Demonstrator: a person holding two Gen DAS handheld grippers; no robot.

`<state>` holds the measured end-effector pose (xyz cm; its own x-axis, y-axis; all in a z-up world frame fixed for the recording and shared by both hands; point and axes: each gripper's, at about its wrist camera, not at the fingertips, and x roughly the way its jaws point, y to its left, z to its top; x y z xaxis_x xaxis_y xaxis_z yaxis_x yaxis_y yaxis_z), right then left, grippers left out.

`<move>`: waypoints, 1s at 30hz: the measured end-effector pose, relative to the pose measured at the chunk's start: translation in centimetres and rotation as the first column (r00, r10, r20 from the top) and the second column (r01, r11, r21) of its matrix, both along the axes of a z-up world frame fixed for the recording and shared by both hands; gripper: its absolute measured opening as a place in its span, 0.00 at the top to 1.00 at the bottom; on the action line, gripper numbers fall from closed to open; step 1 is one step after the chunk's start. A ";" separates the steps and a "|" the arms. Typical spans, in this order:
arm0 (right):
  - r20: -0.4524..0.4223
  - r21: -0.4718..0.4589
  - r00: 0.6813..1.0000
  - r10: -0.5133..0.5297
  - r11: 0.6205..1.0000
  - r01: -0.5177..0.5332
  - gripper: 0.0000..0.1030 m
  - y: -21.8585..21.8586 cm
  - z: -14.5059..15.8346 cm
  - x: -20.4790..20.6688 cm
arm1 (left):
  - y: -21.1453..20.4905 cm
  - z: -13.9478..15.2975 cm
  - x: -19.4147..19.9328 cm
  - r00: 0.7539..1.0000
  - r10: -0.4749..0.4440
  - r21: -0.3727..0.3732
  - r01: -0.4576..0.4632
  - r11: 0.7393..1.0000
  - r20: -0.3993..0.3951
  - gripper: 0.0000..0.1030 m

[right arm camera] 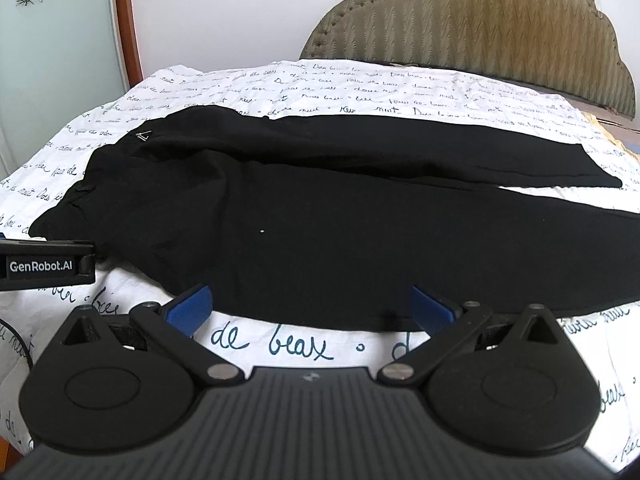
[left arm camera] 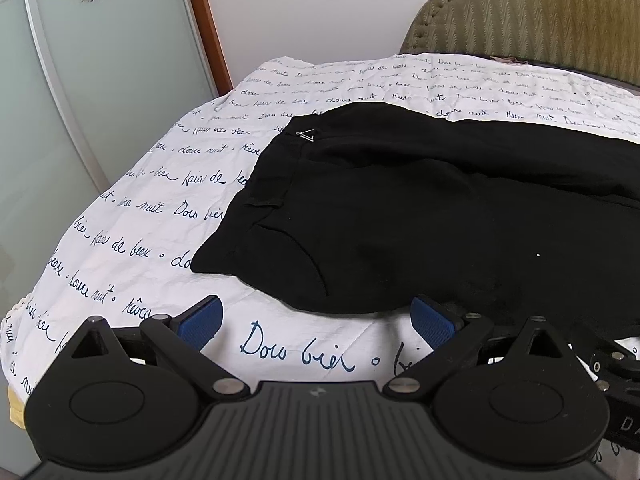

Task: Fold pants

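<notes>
Black fabric pants [right arm camera: 320, 216] lay flat on the bed, spread across a white bedsheet printed with dark blue handwritten script [left arm camera: 132, 216]. Waistband to the left, with a small silver metal clasp [left arm camera: 306, 135] near its far corner; two legs ran off to the right, splitting apart toward their cuffs with a narrow wedge of sheet between them in the right wrist view. Near hem of the pants just ahead of both tools.

Left gripper [left arm camera: 316, 322] held low over the sheet at the near edge of the bed, its blue-padded fingers [left arm camera: 202, 322] spread wide apart and gripping nothing; the right-hand pad sat at the near edge of the black cloth, contact not clear. Right gripper [right arm camera: 310, 310] likewise hovered at the near hem, blue fingers [right arm camera: 188, 308] parted wide, empty, with bare sheet showing between them.

Open sheet lay all around the waistband side and along the far edge of the pants, giving free room to the left and beyond. Black body of the left tool, labelled GenRobot.AI [right arm camera: 46, 266], reached in from the left side of the right wrist view, close beside the waistband corner.

Olive-green quilted upholstered headboard [right arm camera: 480, 28] rose behind the bed against a plain white wall [left arm camera: 320, 8]. Frosted glass door with flower prints [left arm camera: 80, 80] and a reddish-brown wooden frame [left arm camera: 208, 28] stood to the left, beside the bed's edge.
</notes>
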<state>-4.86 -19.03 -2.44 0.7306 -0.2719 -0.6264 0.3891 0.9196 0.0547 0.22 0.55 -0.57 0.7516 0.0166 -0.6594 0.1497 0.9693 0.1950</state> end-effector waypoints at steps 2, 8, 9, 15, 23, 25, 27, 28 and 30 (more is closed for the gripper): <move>-0.004 0.000 1.000 -0.003 1.000 0.003 0.00 0.0 -0.1 0.0 | 0.1 0.0 0.0 1.000 0.000 0.002 0.000 1.000 -0.001 0.02; -0.014 0.000 1.000 -0.006 1.000 0.006 0.00 0.0 -0.3 0.1 | 0.2 -0.1 0.1 1.000 0.002 -0.001 -0.002 1.000 -0.005 0.02; -0.015 -0.002 1.000 -0.007 1.000 0.007 0.00 0.0 -0.2 0.1 | 0.2 -0.1 0.2 1.000 0.003 -0.002 -0.003 1.000 -0.006 0.02; -0.015 0.000 1.000 -0.007 1.000 0.007 0.00 0.1 -0.2 0.3 | 0.3 0.0 0.1 1.000 0.006 -0.006 -0.006 1.000 -0.003 0.02; 0.121 -0.051 0.984 0.129 0.991 -0.124 0.00 0.2 0.9 -1.1 | 0.4 0.7 1.0 1.000 0.013 0.016 -0.013 1.000 0.022 0.02; 0.138 -0.105 0.976 0.166 0.983 -0.152 0.00 0.5 1.4 -1.1 | 0.4 1.0 1.5 0.999 0.015 0.023 -0.016 1.000 0.029 0.02; 0.143 -0.164 0.970 0.194 0.972 -0.170 0.00 0.8 2.0 -0.8 | 0.5 1.3 2.1 0.999 0.018 0.030 -0.020 0.999 0.037 0.02; 0.143 -0.182 0.968 0.205 0.967 -0.178 0.00 0.9 2.2 -0.6 | 0.5 1.5 2.4 0.999 0.020 0.033 -0.021 0.999 0.040 0.02; 0.139 -0.207 0.961 0.238 0.956 -0.206 0.00 0.8 2.7 0.1 | 0.5 1.8 3.0 0.999 0.025 0.037 -0.027 0.999 0.048 0.02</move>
